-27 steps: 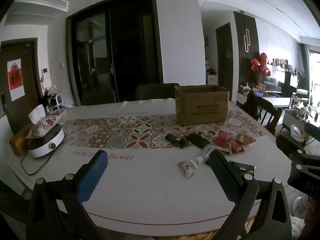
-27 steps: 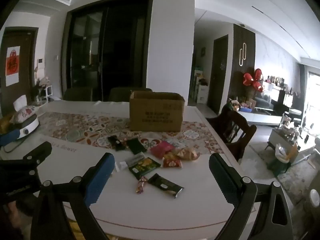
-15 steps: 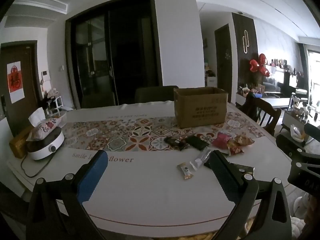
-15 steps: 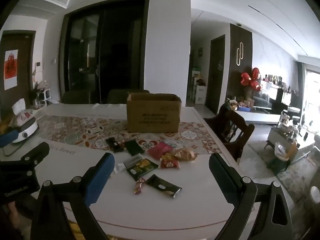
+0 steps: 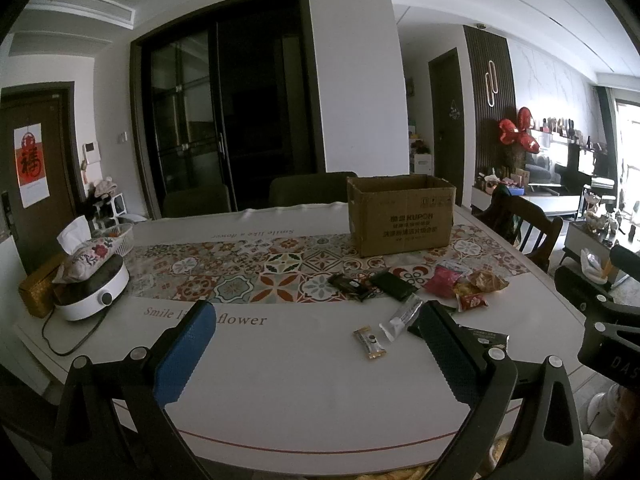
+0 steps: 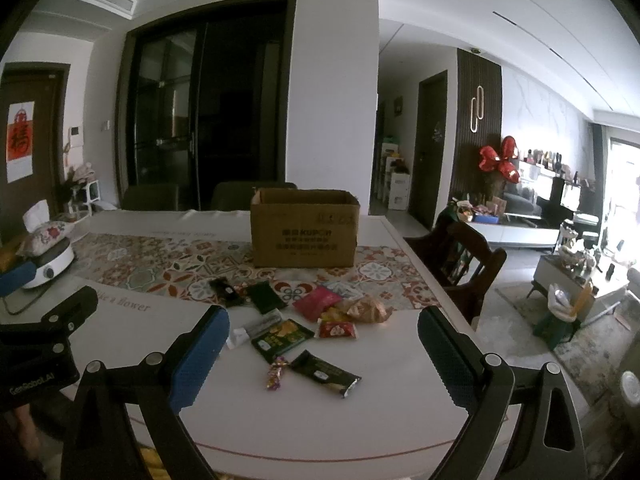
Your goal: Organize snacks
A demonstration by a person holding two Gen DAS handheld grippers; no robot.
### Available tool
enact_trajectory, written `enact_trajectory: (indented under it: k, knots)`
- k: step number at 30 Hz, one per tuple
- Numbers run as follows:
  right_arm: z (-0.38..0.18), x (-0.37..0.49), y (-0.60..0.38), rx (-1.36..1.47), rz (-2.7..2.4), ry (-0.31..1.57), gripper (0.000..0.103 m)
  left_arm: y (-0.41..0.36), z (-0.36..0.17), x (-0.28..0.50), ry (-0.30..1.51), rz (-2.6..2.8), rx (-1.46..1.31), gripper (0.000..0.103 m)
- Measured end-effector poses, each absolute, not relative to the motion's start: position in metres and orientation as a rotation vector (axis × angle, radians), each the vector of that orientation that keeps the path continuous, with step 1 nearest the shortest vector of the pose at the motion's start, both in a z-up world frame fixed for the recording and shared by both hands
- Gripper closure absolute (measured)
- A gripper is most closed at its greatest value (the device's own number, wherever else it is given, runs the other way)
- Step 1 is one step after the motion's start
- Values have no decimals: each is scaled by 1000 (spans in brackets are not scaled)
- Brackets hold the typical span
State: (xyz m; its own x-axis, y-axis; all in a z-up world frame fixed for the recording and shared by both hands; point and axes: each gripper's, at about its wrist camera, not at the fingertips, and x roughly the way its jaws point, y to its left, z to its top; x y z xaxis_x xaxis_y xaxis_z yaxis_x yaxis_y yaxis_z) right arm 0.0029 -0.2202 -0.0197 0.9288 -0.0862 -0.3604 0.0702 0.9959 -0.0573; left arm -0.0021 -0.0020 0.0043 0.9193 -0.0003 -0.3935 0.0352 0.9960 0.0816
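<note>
Left gripper [image 5: 316,344]: jaws wide, empty.
Right gripper [image 6: 324,352]: jaws wide, empty.
Risk: flat dark foil snack packet [image 6: 325,373] near the table's [image 6: 360,432] front edge may slide off when pinched.

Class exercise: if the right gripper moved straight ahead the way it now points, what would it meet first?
Probably the black snack bar lying between the open right gripper fingers' line, with the twisted candy just beside it. Depth is uncertain in this fisheye view; the cardboard box stands farther back.

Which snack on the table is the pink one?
The pink packet lying in front of the cardboard box; the packets around it are dark, green, red or golden.
</note>
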Motion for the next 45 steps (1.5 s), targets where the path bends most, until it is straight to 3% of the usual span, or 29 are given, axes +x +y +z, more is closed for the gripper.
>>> enact_trajectory:
  k: [45]
  knots:
    - [-8, 0, -230, -38, -88, 360, 7, -4, 6, -4, 396, -17, 93, 0]
